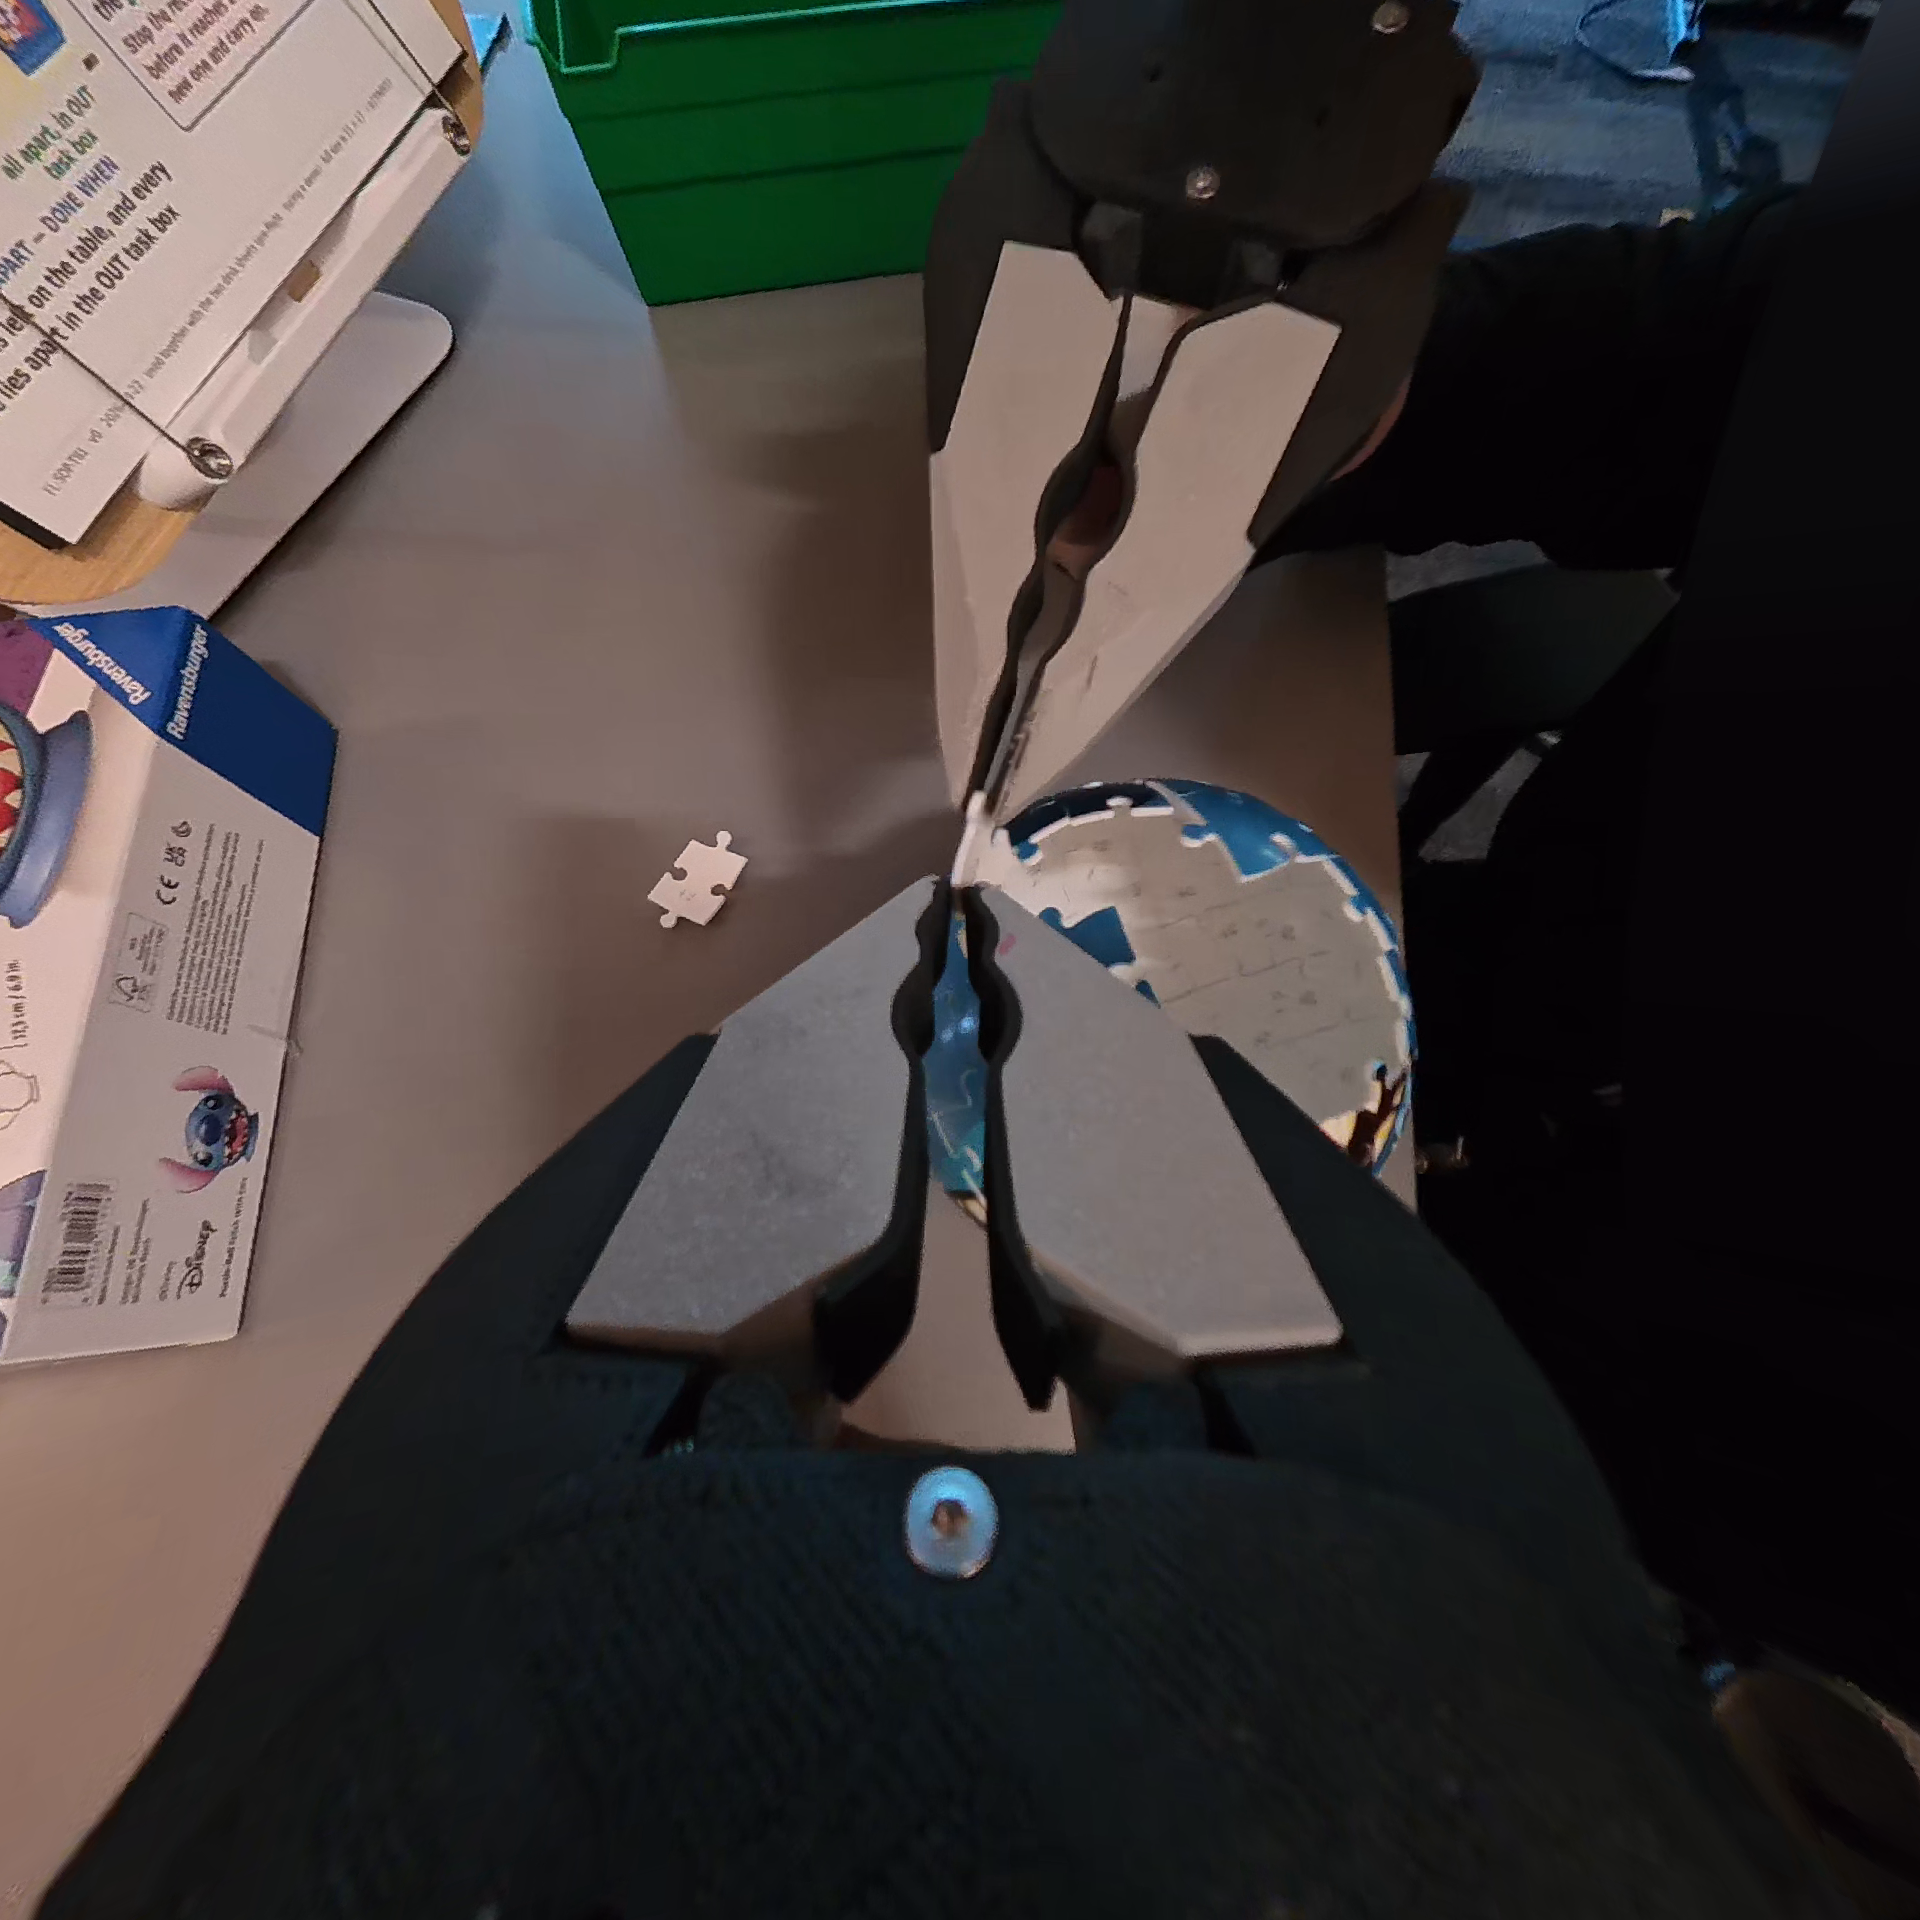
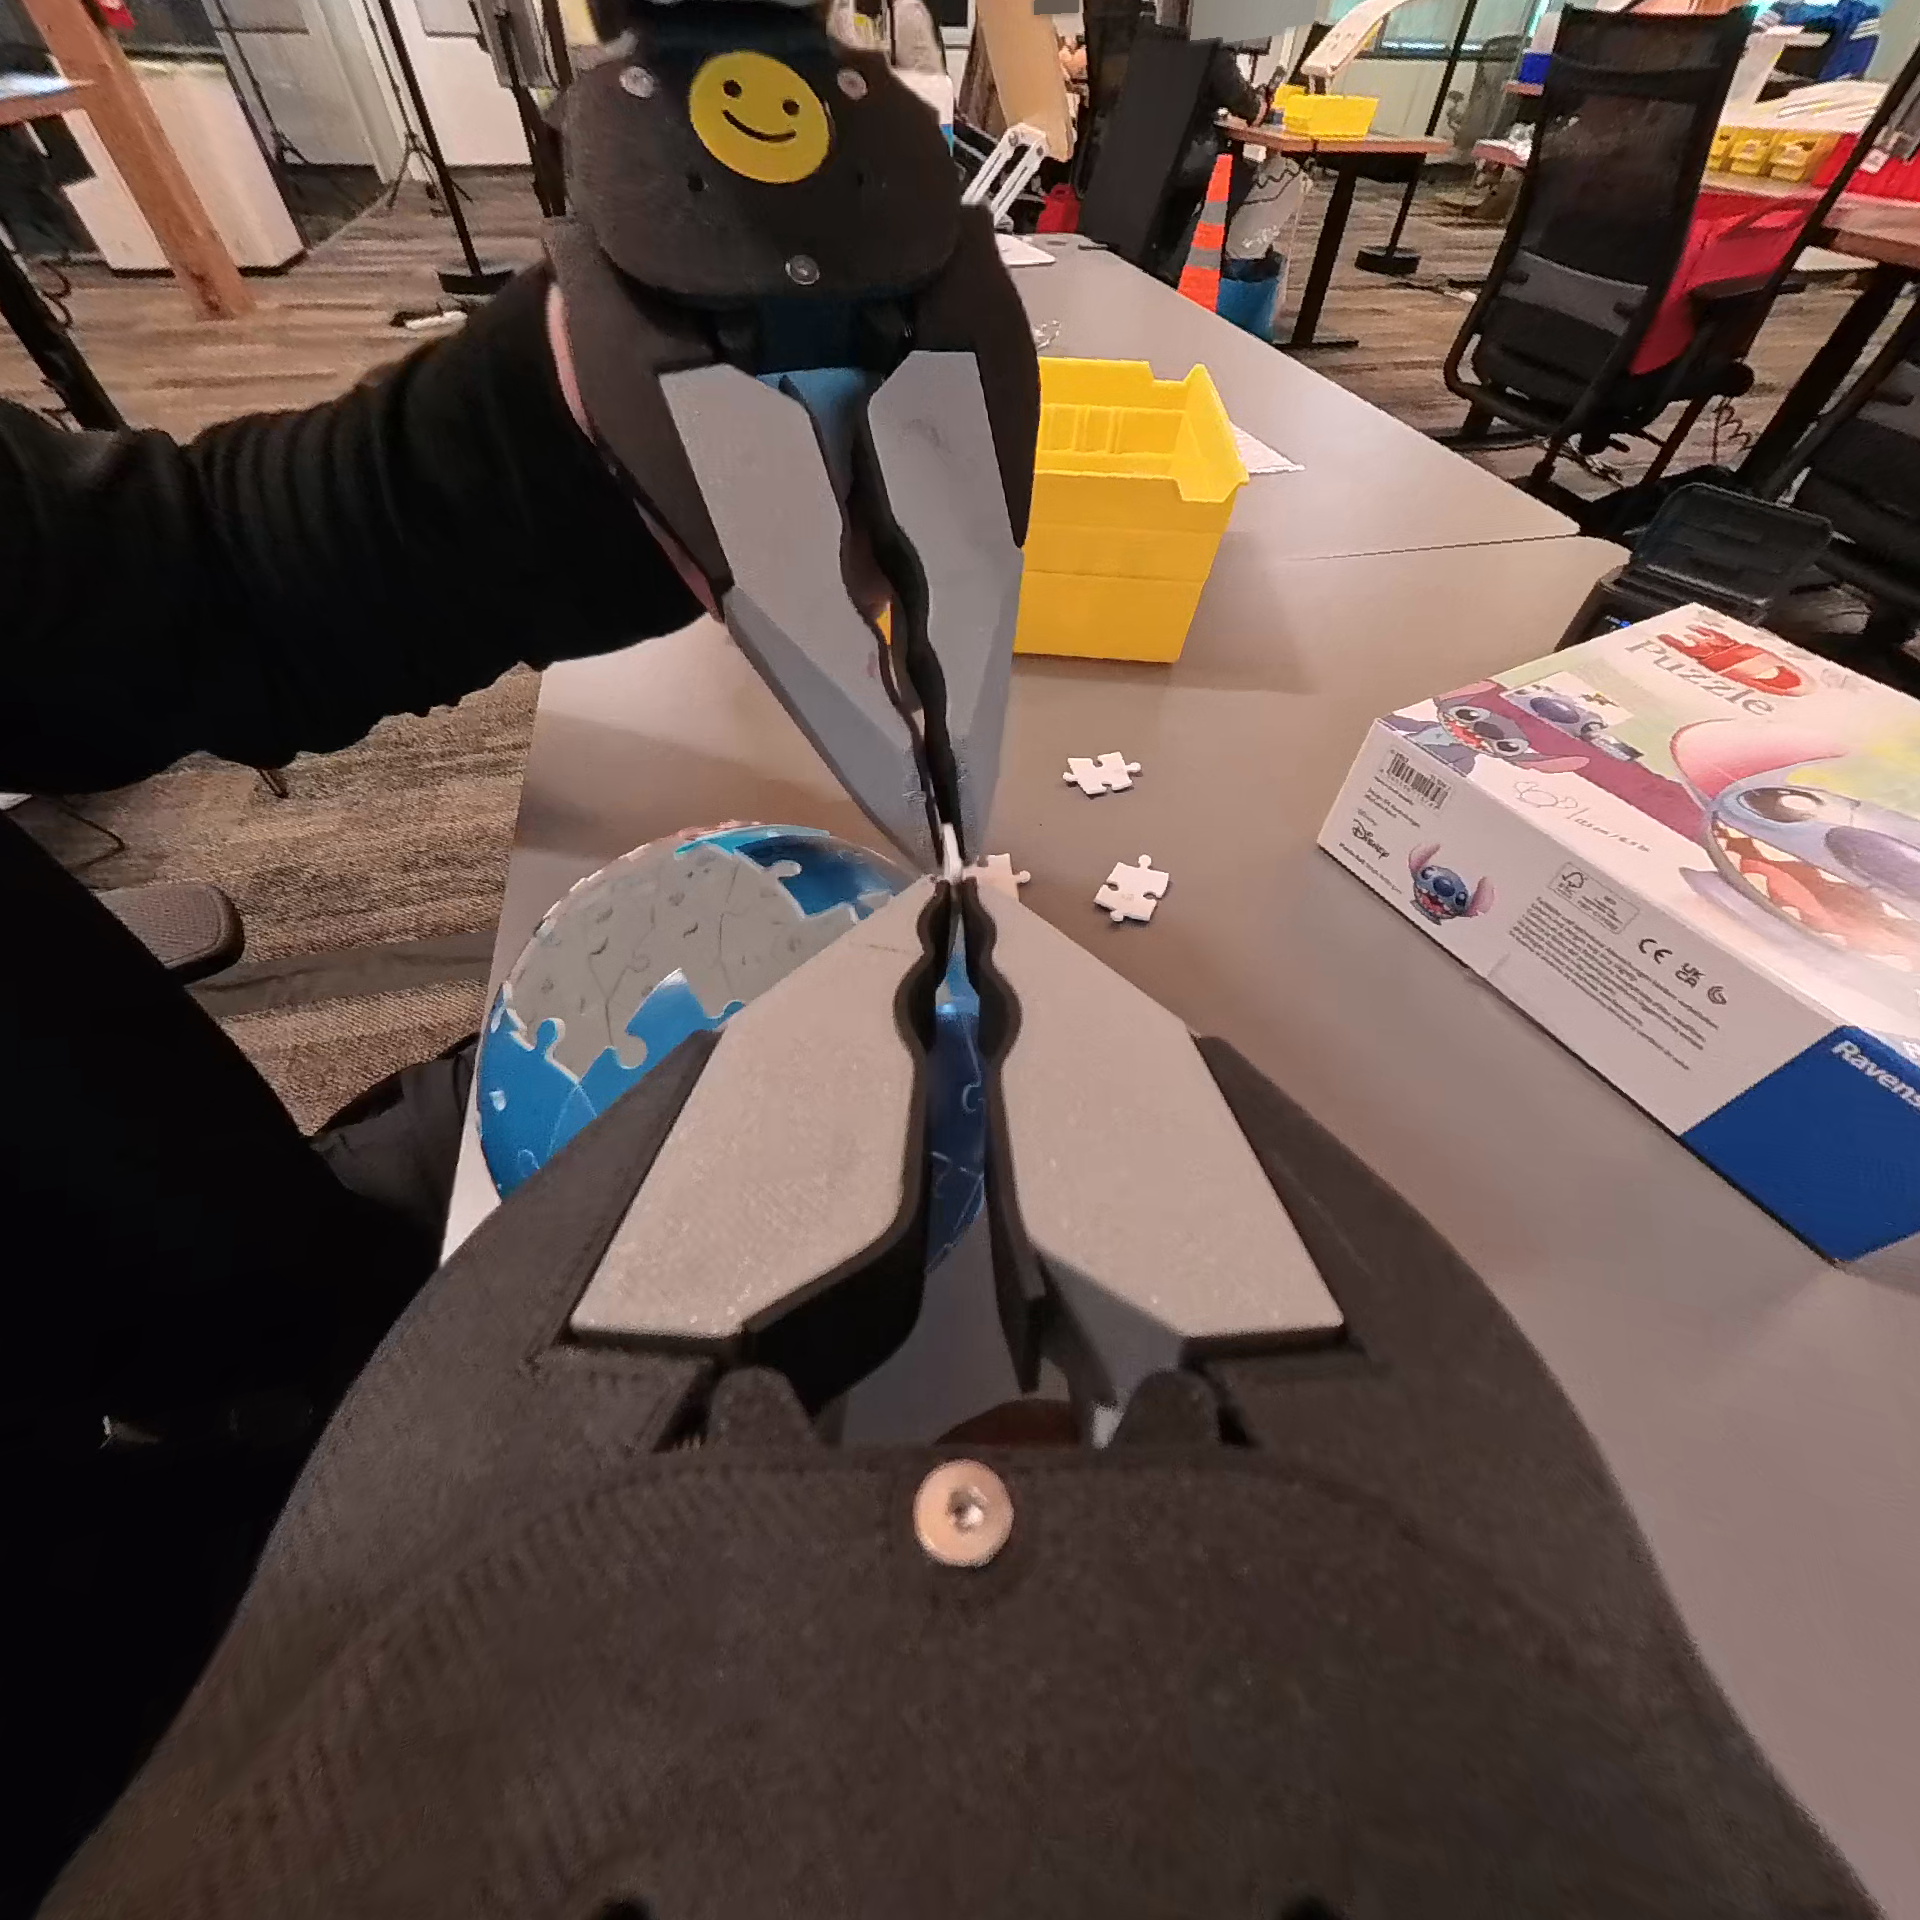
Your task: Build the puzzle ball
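The left gripper (image 1: 951,896), nearest the lens in the left wrist view, has its jaws drawn together to a thin slit at the tips, which meet a white puzzle piece (image 1: 977,847) edge-on. Opposite, the right gripper (image 1: 987,800) comes down from the far side, tips nearly closed and pinching the same piece; the two point at each other, nose to nose. Whether the left gripper's tips actually clamp the piece cannot be told. The piece stands on edge, its long axis running roughly along the line of the two grippers, at the rim of the ball (image 1: 1226,935). The ball, a part-built blue shell with its pale inner side showing, sits at the edge of the grey table (image 1: 623,623), just right of the left gripper and partly behind its fingers. Its opening faces up and toward the left gripper. In the right wrist view the ball (image 2: 665,935) lies left of the tips. Loose pieces (image 2: 1132,888) lie near a puzzle box (image 2: 1558,883); a yellow bin (image 2: 1132,520) stands beyond, and a green bin (image 1: 779,135) shows in the left view.
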Demonstrator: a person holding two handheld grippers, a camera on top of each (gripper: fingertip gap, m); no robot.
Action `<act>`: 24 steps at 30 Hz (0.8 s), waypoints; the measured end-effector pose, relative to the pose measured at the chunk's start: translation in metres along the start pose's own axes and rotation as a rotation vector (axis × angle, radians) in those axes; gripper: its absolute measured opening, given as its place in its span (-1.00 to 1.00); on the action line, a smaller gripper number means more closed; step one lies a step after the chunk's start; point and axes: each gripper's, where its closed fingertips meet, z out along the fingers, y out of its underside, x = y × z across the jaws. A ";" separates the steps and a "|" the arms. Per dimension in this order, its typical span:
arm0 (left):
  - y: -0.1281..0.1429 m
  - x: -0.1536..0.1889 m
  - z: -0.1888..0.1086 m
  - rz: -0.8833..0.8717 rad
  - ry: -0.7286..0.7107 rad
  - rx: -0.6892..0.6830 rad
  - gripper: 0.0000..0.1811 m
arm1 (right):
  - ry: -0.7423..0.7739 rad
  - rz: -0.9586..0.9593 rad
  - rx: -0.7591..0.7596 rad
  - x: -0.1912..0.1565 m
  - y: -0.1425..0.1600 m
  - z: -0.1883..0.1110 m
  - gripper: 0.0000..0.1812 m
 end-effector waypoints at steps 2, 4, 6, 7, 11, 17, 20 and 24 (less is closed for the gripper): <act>0.001 -0.002 0.000 -0.011 -0.006 0.007 -1.00 | 0.000 -0.017 -0.005 0.002 0.002 -0.004 -0.97; 0.001 -0.002 -0.001 -0.021 -0.005 0.015 -1.00 | -0.019 -0.017 -0.027 0.004 0.008 -0.008 -0.91; 0.002 -0.002 -0.002 -0.019 -0.010 0.016 -1.00 | -0.120 0.004 -0.038 -0.006 0.014 -0.013 -0.76; 0.002 -0.002 -0.002 -0.019 -0.010 0.016 -1.00 | -0.194 0.014 -0.039 -0.015 0.016 -0.016 -0.63; 0.002 -0.001 -0.002 -0.029 -0.005 0.017 -1.00 | -0.313 0.019 -0.057 -0.024 0.027 -0.021 -0.09; 0.002 -0.003 -0.002 -0.060 0.009 0.039 -1.00 | -0.375 0.031 -0.127 -0.034 0.049 -0.008 0.14; 0.003 -0.003 -0.002 -0.060 0.020 0.047 -1.00 | -0.388 -0.005 -0.143 -0.042 0.052 -0.001 0.16; 0.003 -0.002 -0.003 -0.036 0.042 0.062 -1.00 | -0.368 -0.056 -0.142 -0.044 0.051 0.001 0.18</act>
